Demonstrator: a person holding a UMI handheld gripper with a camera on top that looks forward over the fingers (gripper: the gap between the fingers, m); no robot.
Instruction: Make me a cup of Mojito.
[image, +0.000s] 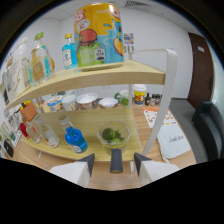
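The gripper (114, 162) is held wide open and empty, one dark cylinder (116, 161) lying between its fingers. Just beyond, one glass bowl (114, 135) holding two limes (110, 134) is seen beside one blue bottle (75, 139) on the lower shelf (95, 120). One large colourful can (98, 35) is set on the upper shelf (100, 75).

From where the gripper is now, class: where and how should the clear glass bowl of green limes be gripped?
Grip the clear glass bowl of limes by its near rim, coming straight ahead and slightly from above. It stands upright just beyond the open gripper, and its thin open rim suits one finger inside, one outside; the body looks too wide.
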